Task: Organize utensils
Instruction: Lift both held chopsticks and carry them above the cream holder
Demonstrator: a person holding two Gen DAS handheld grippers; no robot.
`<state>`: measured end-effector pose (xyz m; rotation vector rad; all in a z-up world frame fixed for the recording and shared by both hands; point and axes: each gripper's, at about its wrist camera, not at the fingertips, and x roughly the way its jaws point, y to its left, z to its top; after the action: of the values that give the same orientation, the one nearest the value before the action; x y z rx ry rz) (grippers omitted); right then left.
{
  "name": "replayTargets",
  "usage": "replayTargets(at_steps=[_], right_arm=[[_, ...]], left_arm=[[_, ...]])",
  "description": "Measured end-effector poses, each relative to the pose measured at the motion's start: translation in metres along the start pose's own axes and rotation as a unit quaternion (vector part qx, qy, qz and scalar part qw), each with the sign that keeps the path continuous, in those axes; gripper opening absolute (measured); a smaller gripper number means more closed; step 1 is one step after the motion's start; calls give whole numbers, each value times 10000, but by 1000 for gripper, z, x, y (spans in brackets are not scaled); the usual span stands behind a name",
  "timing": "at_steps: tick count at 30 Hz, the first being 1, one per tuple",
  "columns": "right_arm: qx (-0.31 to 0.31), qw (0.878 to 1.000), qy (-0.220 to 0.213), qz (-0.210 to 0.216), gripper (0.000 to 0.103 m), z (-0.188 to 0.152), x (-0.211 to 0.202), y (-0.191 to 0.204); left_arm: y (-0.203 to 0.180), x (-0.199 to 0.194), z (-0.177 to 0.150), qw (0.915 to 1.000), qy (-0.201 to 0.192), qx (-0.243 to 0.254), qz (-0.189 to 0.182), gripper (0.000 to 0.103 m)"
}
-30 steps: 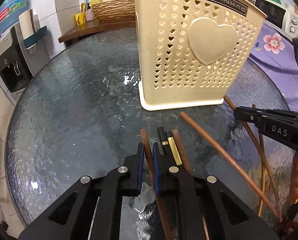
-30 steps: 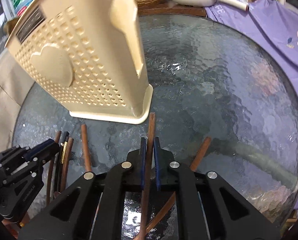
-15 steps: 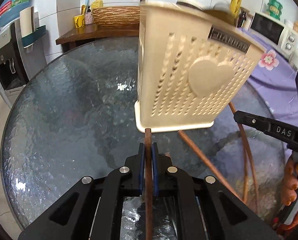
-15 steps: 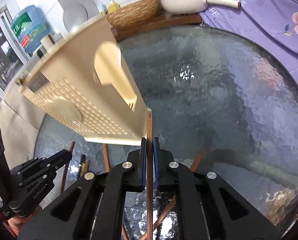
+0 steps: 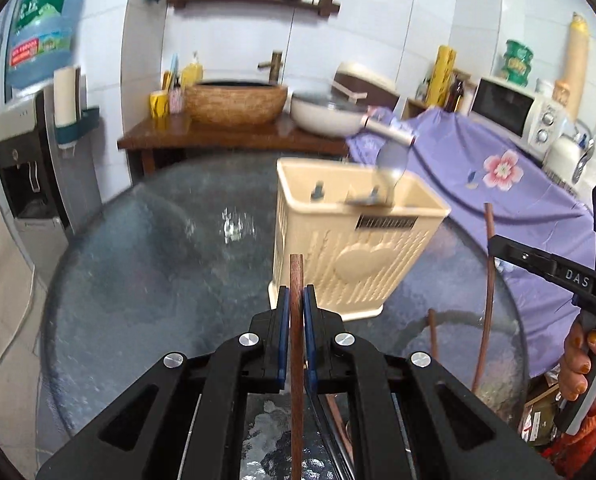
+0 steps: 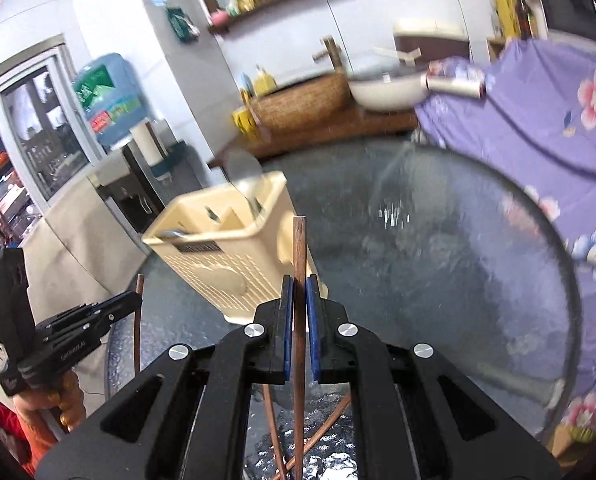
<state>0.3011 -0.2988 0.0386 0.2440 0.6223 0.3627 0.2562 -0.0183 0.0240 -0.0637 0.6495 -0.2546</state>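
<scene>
A cream plastic utensil basket [image 5: 350, 248] with heart-shaped holes stands on the round glass table [image 5: 138, 264]; a spoon [image 5: 392, 160] sticks up from it. My left gripper [image 5: 297, 300] is shut on a brown chopstick [image 5: 297, 344], held upright and lifted off the table in front of the basket. My right gripper [image 6: 299, 292] is shut on another brown chopstick [image 6: 299, 300], also raised, to the right of the basket [image 6: 226, 252]. The right gripper also shows in the left wrist view [image 5: 492, 242] with its chopstick [image 5: 488, 280]. Other chopsticks [image 6: 314, 440] lie on the glass below.
A wooden counter [image 5: 226, 132] with a woven basin [image 5: 234, 102] and a white pan [image 5: 330, 114] stands behind the table. A purple flowered cloth [image 5: 494, 168] covers furniture at right, with a microwave [image 5: 514, 114]. A water dispenser [image 5: 26, 160] stands at left.
Both grippers have lifted their chopsticks off the table and tilted up. The basket now looks farther away and lower, its open top visible. The views are motion-blurred.
</scene>
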Motion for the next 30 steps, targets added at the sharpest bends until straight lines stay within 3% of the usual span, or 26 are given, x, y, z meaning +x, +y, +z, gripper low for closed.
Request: replayTargets(at_steps=[9, 21, 30], right_arm=[[-525, 9973, -444, 255, 7, 6, -68, 29], [-776, 9953, -426, 380, 7, 15, -72, 52], [-860, 9936, -460, 569, 7, 47, -76, 60]], left_arm=[[-1, -52, 18, 9981, -599, 117, -92, 7], [0, -63, 27, 9977, -631, 116, -236, 7], [-1, -79, 52, 9957, -787, 151, -464, 7]])
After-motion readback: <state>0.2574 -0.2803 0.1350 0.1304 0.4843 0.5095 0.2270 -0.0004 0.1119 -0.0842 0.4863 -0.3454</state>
